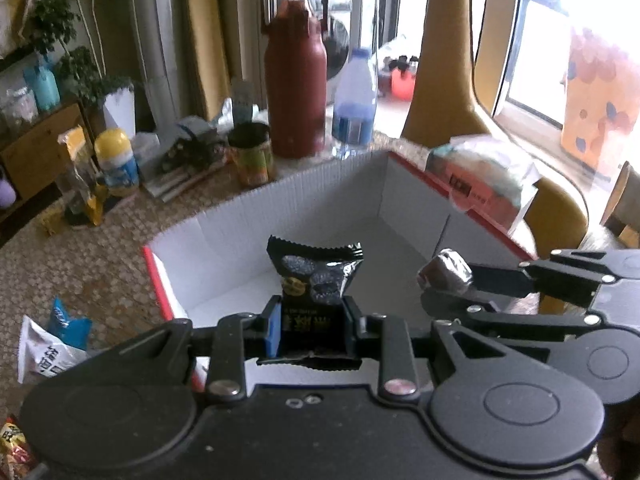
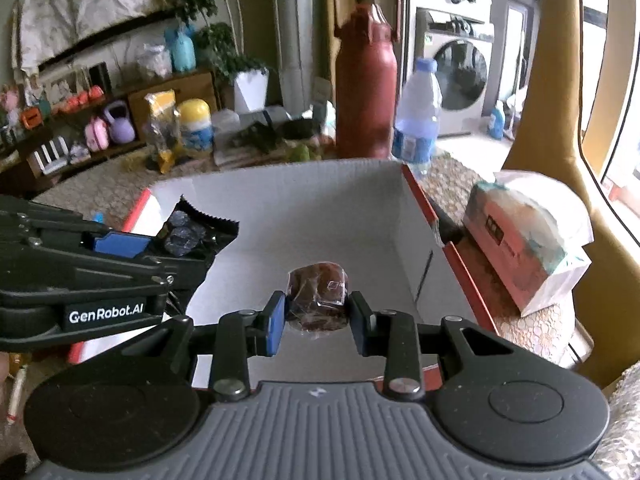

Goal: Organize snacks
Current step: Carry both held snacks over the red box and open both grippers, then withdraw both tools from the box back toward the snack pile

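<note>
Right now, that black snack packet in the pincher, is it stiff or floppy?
Probably floppy: the black snack packet bulges and creases between the left gripper pads. Its glossy film may be slippery. It stands up unsupported, so it seems light.

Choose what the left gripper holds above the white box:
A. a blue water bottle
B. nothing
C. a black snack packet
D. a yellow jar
C: the left gripper is shut on a black snack packet, held over the open white box.
</note>
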The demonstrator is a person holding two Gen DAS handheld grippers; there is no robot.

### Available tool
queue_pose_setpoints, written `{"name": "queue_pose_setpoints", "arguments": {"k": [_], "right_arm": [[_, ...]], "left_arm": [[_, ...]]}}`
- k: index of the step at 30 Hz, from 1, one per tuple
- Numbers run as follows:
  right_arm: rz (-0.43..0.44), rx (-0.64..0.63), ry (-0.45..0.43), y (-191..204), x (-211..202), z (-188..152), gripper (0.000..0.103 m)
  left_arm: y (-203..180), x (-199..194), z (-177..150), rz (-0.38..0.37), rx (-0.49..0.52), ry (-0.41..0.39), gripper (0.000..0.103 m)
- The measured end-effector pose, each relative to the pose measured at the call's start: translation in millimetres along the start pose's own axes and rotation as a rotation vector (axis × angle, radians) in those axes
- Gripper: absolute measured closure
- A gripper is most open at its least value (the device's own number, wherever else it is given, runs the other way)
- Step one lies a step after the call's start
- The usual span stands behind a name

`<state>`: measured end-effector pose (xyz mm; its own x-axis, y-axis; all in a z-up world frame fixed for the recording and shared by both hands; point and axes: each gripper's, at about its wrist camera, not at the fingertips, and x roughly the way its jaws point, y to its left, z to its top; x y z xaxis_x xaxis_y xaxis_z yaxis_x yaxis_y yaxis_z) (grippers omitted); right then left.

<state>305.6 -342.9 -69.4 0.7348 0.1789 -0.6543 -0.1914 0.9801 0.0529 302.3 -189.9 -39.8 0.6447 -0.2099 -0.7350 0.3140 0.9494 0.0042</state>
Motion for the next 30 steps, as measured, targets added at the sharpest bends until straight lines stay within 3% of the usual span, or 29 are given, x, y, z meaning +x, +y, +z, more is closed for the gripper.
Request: {"name": "queue_pose_setpoints", "arguments": {"k": [13,19,24,26,28,30], "right_arm": [[-0.039,-0.028,0.112,-5,35,-6,0.070],[-0.052,-0.038,0.115,-5,37,-6,0.070],[-0.053,-0.041,0.117,-5,37,-7,0.070],[-0.058,-0.043,0.116,-5,34,-6,0.070],[-0.048,-0.037,0.110,-5,31,-6,0.069],[-0.049,-0.039,0.102,-4,27,-6,0.062]], "left_arm": [[-13,52,-3,-0.009,0.048,0.146,0.075],[-12,64,-5,-0.005,0.038,0.202,0.073],[-10,65,-6,0.006,0.024,0.205,0.062],[-8,62,-6,0.026,0.008,0.196,0.046],[-6,58,-6,0.042,0.004,0.183,0.039],[-3,53,-7,0.038,-0.001,0.171,0.038]]}}
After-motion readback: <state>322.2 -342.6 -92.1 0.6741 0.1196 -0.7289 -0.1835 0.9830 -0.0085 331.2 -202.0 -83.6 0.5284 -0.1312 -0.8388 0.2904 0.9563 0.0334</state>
